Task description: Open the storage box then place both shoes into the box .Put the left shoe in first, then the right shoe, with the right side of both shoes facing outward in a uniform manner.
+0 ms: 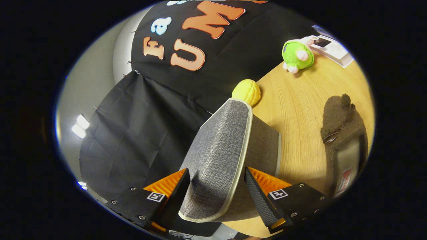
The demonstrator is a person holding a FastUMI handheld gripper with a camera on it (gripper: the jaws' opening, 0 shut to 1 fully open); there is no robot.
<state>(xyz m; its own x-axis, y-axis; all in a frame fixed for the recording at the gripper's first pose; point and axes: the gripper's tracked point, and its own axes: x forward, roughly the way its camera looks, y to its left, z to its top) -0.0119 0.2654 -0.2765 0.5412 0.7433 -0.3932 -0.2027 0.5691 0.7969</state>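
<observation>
Gripper (217,186) jaws clamped on grey storage box lid (220,156), lid raised. Swing fully back toward table (300,110) rear edge; hold firm, avoid slipping.

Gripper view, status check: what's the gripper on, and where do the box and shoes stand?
Gripper astride the grey fabric box lid, lid raised. One brown shoe on the wooden table, beyond the box. Yellow toy behind the lid.
</observation>
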